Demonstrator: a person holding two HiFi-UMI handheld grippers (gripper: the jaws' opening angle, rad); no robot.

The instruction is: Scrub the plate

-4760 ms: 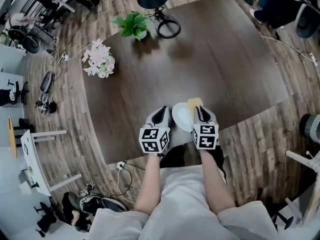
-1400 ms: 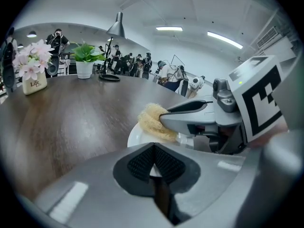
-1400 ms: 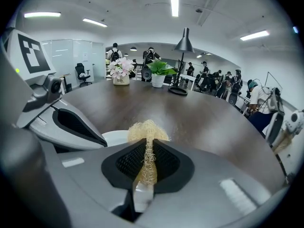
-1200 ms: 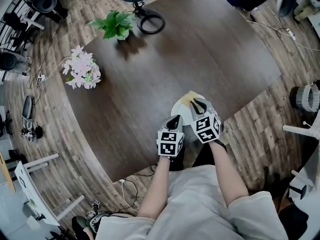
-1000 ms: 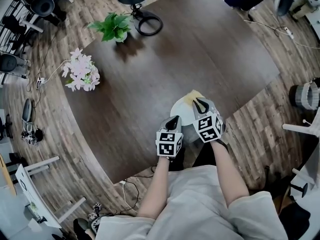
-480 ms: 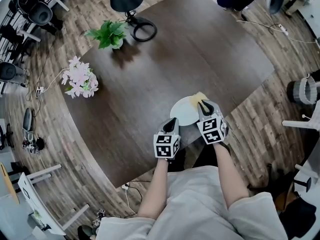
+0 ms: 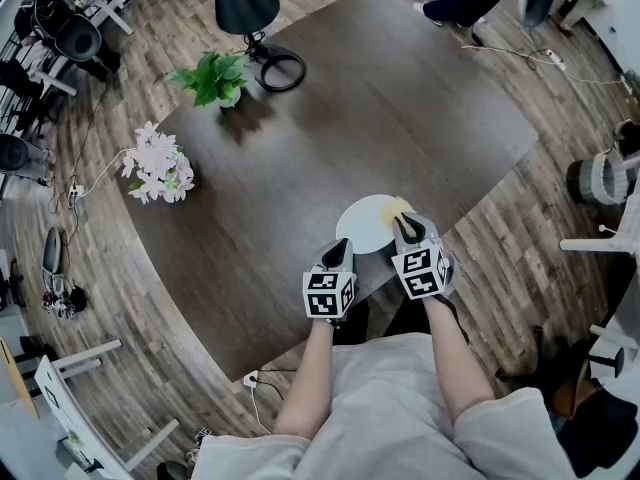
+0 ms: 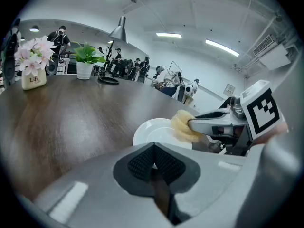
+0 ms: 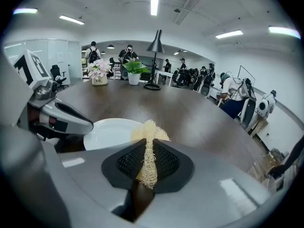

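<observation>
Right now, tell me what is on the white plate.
A yellow mesh scrubber, pinched in the right gripper, lies on the plate's right rim; the surface beneath it is hidden.

Tabletop (image 7: 400,108) open past plate (image 7: 362,224); flowers (image 7: 155,164), plant (image 7: 214,76), lamp (image 7: 244,6) well apart, far L edge.

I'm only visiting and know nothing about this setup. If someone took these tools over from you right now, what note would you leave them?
Left tool: jaws shut at the near rim of the white plate, seemingly pinching it to steady it.
Right tool: shut on a yellow fibrous scrubber, whose tuft lies on the plate's right side.
The plate lies flat near the table edge closest to the person.
Done: scrubber gripped and on the plate. No dirt shows, so progress can't be judged.
Left: probably rub across the whole plate.
</observation>
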